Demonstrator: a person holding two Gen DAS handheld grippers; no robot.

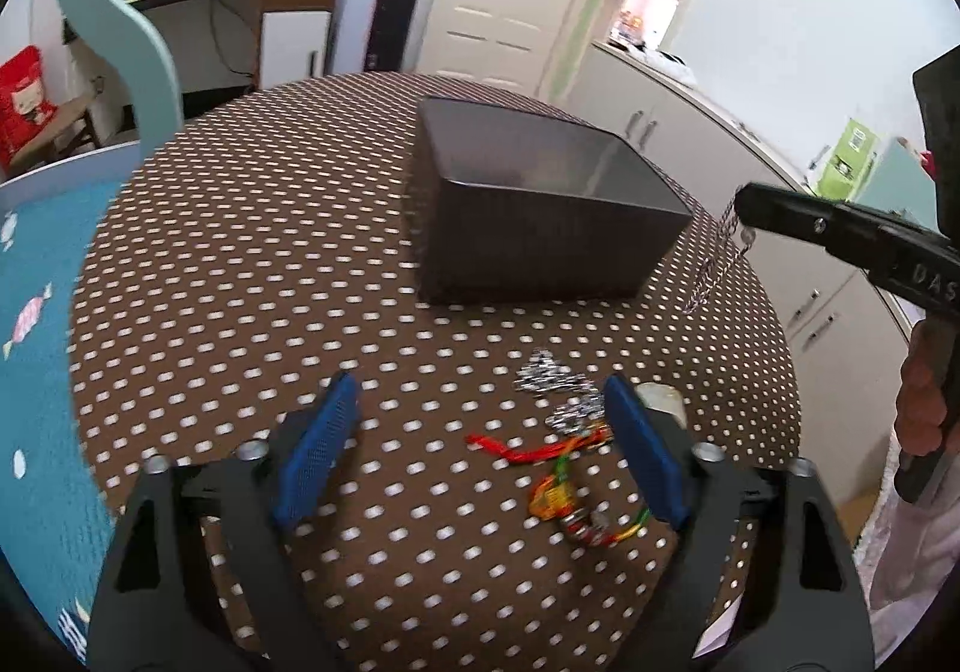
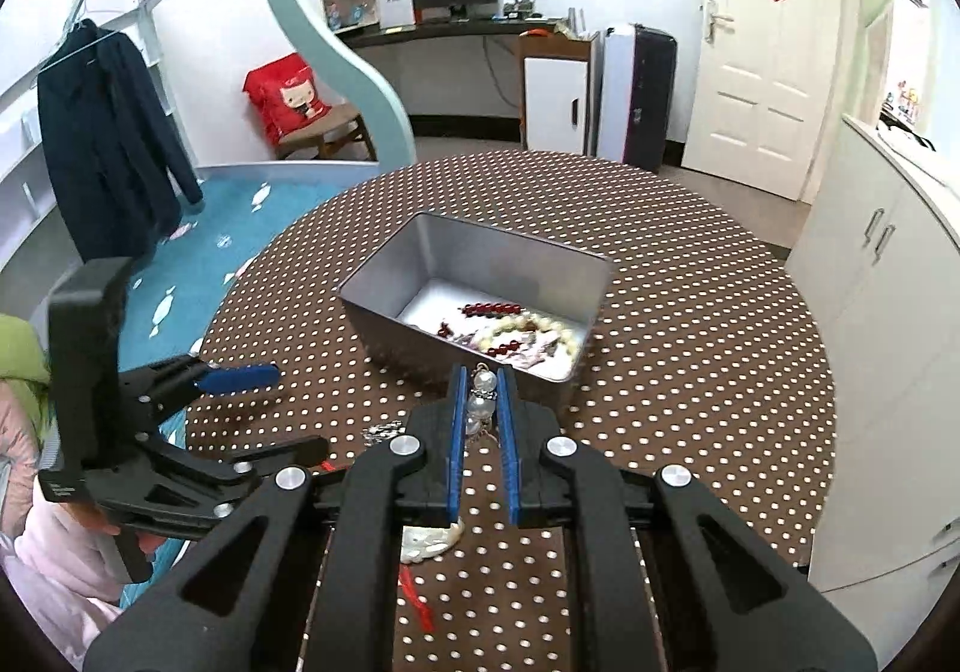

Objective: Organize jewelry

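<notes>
A grey metal tin (image 1: pixel 540 246) stands mid-table; the right wrist view shows red and pearl beads (image 2: pixel 516 336) lying inside it. My right gripper (image 2: pixel 483 372) is shut on a pearl-and-silver chain, lifted just in front of the tin's near wall. From the left wrist view, that chain (image 1: pixel 717 264) dangles from the right gripper (image 1: pixel 744 204) beside the tin. My left gripper (image 1: pixel 480 390) is open low over the cloth. Between its blue pads lie a silver chain (image 1: pixel 552 381), a red cord (image 1: pixel 516 450) and a colourful charm (image 1: pixel 552 492), untouched.
The round table (image 1: pixel 240 282) wears a brown polka-dot cloth. A white pendant (image 2: pixel 429 543) and red tassel (image 2: pixel 417 594) lie under the right gripper. White cabinets (image 2: pixel 888 312) stand close on the right, a blue bed surface (image 2: pixel 198 252) on the left. A person's hand (image 1: pixel 918 402) holds the right tool.
</notes>
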